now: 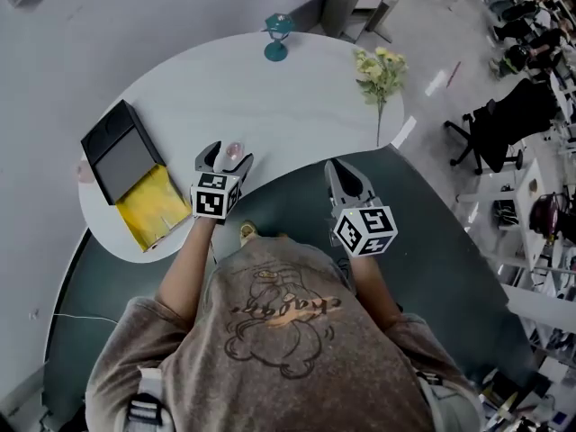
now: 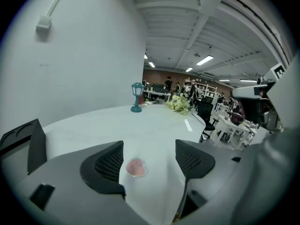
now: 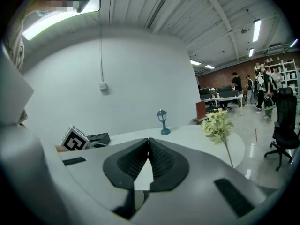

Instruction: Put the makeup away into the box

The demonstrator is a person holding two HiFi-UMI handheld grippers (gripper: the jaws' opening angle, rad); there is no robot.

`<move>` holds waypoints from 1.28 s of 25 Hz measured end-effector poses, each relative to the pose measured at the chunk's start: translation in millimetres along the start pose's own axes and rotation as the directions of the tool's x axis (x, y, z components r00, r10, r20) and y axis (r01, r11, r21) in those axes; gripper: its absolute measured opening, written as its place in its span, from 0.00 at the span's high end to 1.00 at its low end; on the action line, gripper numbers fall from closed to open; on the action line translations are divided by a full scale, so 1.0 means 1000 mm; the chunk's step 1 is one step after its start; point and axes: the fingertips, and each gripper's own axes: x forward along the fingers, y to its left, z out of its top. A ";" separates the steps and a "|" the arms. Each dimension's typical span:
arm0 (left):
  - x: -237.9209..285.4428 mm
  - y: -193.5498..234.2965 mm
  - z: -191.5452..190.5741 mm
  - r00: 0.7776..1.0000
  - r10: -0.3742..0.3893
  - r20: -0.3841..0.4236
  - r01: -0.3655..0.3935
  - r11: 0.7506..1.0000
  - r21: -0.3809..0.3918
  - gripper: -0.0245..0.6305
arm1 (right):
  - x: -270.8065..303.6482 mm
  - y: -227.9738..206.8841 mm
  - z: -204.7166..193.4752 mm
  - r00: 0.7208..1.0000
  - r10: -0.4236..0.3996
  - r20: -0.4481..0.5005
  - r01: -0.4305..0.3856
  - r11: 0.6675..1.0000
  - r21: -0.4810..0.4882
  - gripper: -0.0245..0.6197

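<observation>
A small pink heart-shaped makeup compact [image 1: 234, 148] [image 2: 136, 168] lies on the white round table [image 1: 297, 106], close to its front edge. My left gripper [image 1: 225, 157] [image 2: 149, 156] hangs just over it, open. The compact shows in the gap between the two black fingers, and neither pad touches it. To the left stands the black box [image 1: 121, 151] [image 2: 28, 144] with a grey inside and a yellow part [image 1: 155, 205] in front of it. My right gripper [image 1: 346, 180] [image 3: 148, 142] is shut with nothing in it, off the table's front edge to the right.
A teal lantern figure [image 1: 277, 36] [image 2: 136, 97] [image 3: 162, 122] stands at the far edge. A sprig of yellow flowers [image 1: 380, 75] [image 3: 218, 124] lies at the right. Black office chairs [image 1: 504, 124] and desks fill the floor to the right.
</observation>
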 end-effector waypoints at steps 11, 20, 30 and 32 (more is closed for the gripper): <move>0.047 0.021 -0.050 0.988 0.013 -0.152 -0.012 1.000 0.009 0.43 | -0.017 -0.020 -0.010 0.996 -0.082 -0.035 0.082 0.997 0.008 0.95; 0.065 0.034 -0.065 0.981 0.040 -0.190 -0.026 0.997 0.077 0.44 | -0.025 -0.029 -0.013 0.991 -0.127 -0.036 0.127 0.992 0.014 0.95; 0.073 0.028 -0.069 0.977 0.026 -0.212 0.000 0.993 0.121 0.49 | -0.039 -0.032 -0.015 0.987 -0.158 -0.039 0.158 0.987 0.016 0.95; 0.072 0.029 -0.068 0.978 0.029 -0.207 -0.006 0.994 0.110 0.50 | -0.041 -0.033 -0.017 0.986 -0.164 -0.041 0.165 0.986 0.017 0.95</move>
